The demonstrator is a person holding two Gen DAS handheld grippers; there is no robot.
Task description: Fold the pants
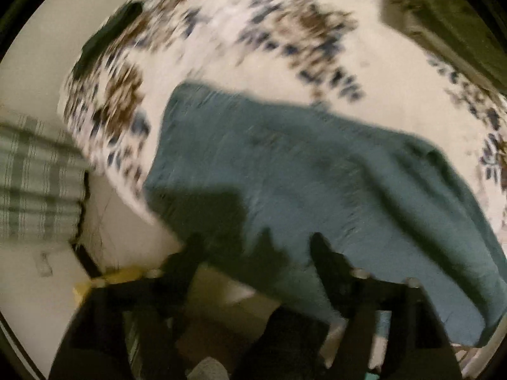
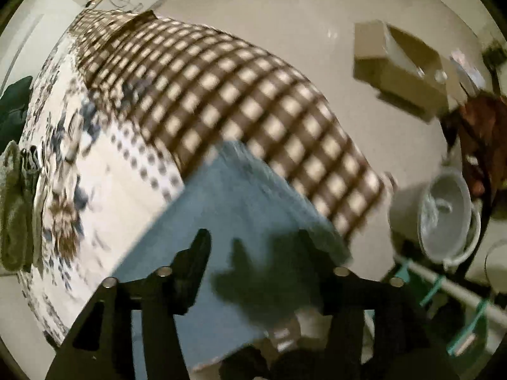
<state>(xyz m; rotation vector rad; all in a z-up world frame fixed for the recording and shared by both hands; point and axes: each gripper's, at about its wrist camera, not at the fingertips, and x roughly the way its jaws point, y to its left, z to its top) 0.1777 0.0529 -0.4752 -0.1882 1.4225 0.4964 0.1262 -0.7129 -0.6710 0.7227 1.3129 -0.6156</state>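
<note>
The teal-blue pants [image 1: 317, 171] lie spread flat on a bed with a white floral sheet [image 1: 240, 31]. My left gripper [image 1: 256, 250] hovers open over the near edge of the pants, holding nothing. In the right wrist view the pants [image 2: 228, 209] reach from the floral sheet [image 2: 104, 171] toward a brown-and-cream checked blanket [image 2: 240, 95]. My right gripper [image 2: 253, 247] is open above the pants' near end, empty; its shadow falls on the cloth. Both views are motion-blurred.
A dark garment [image 1: 111, 31] lies at the bed's far left corner. A green plaid cloth [image 1: 35, 177] is left of the bed. Cardboard box [image 2: 402, 69] and a white bucket [image 2: 443, 215] stand on the floor at right. Green clothes [image 2: 16, 202] sit at the bed's left edge.
</note>
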